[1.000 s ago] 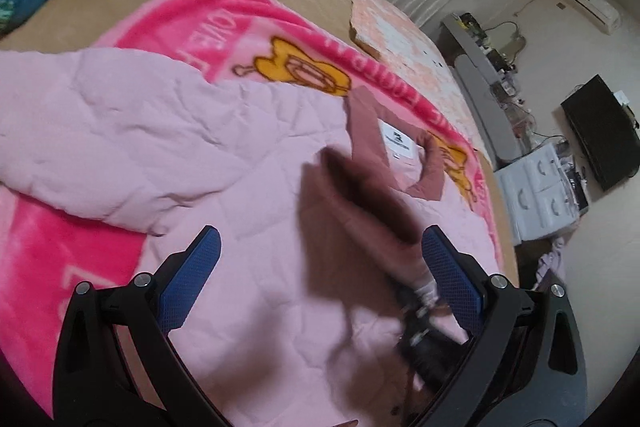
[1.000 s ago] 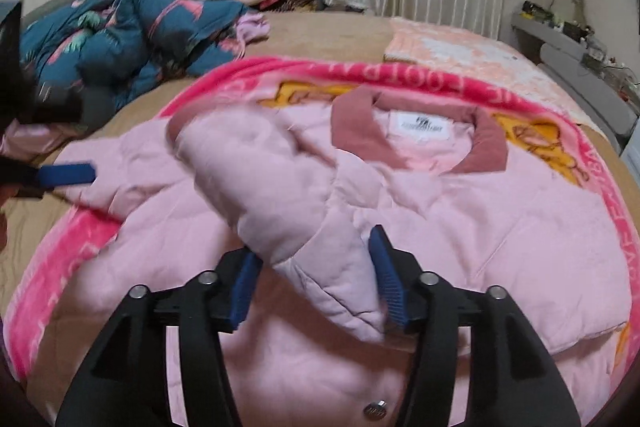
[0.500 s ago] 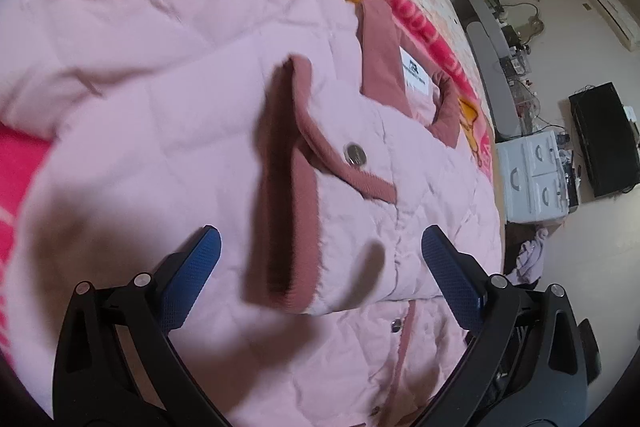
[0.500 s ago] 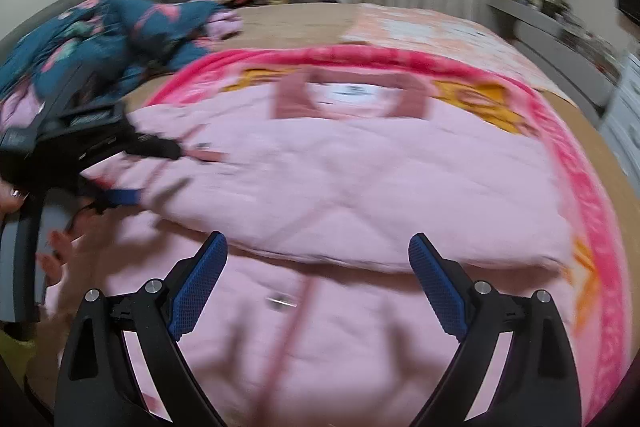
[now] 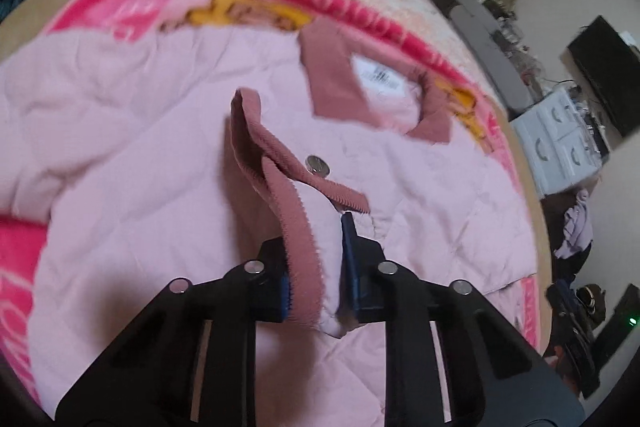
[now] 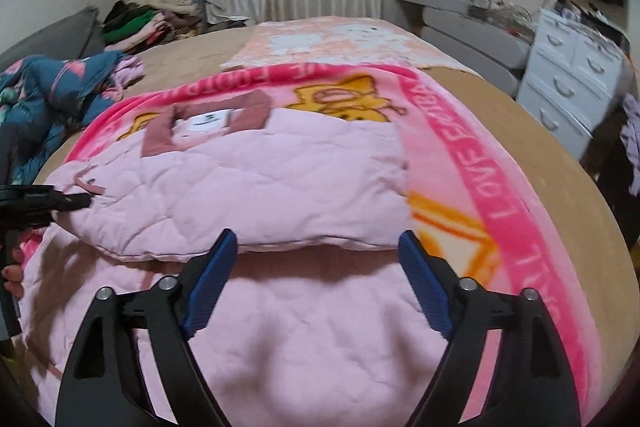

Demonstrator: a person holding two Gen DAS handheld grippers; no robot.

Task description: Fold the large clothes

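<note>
The pink quilted jacket (image 6: 256,187) lies flat on a pink blanket (image 6: 496,179) spread over the bed (image 6: 520,115), collar (image 5: 332,75) at the far side. The left tool (image 5: 316,267) has just clamped onto the sleeve cuff (image 5: 296,211), which rests folded across the jacket's middle. The right tool (image 6: 316,283) hovers above the near part of the jacket; its jaws, gripping nothing, stand apart and have just narrowed slightly.

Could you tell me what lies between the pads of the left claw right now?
The pink jacket's cuff, with its dusty-rose ribbed trim, pinched between the left claw's pads in the left wrist view.
</note>
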